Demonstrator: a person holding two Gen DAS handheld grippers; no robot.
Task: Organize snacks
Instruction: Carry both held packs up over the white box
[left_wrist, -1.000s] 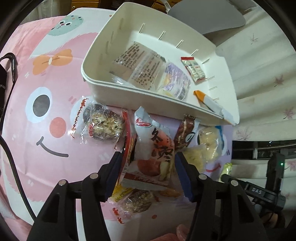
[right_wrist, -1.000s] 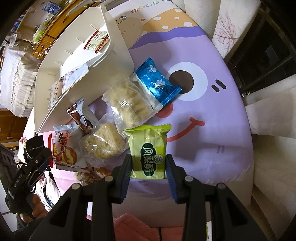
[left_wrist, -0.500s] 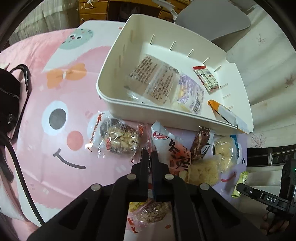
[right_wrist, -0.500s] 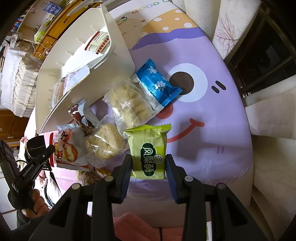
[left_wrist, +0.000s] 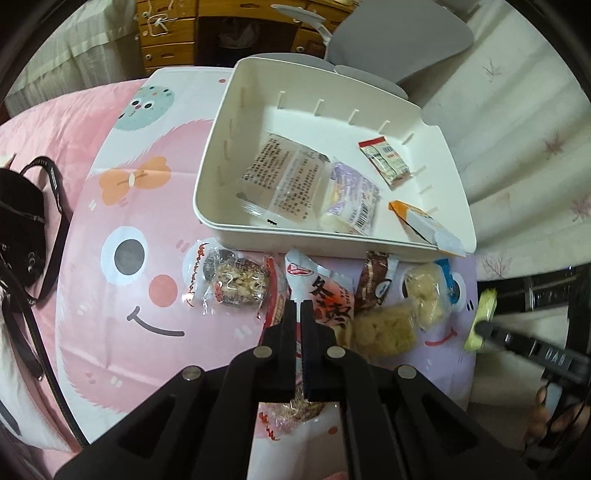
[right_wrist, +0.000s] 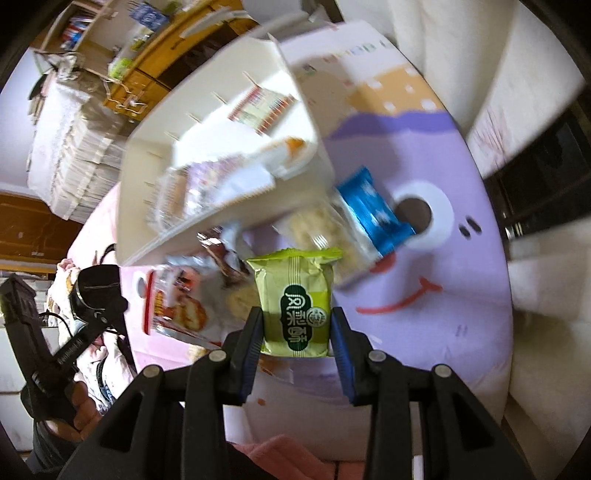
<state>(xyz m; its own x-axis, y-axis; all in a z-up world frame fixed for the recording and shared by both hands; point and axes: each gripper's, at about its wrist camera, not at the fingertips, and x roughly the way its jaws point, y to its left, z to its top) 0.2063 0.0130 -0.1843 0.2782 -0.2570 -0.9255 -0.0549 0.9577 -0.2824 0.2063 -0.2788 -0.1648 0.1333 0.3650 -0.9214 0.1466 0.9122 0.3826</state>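
In the left wrist view our left gripper (left_wrist: 298, 308) has its jaws pinching the white edge of the red-printed snack bag (left_wrist: 325, 295), which lies just before the white tray's (left_wrist: 295, 236) near wall (four packets inside). In the right wrist view our right gripper (right_wrist: 297, 328) clamps the green packet (right_wrist: 295, 295) above the purple cloth (right_wrist: 424, 332).

Each hand-held gripper (left_wrist: 298, 306) (right_wrist: 297, 325) is matte black plastic with silver round screws along its arms and blue pads (right_wrist: 246, 365) lining the fingers.
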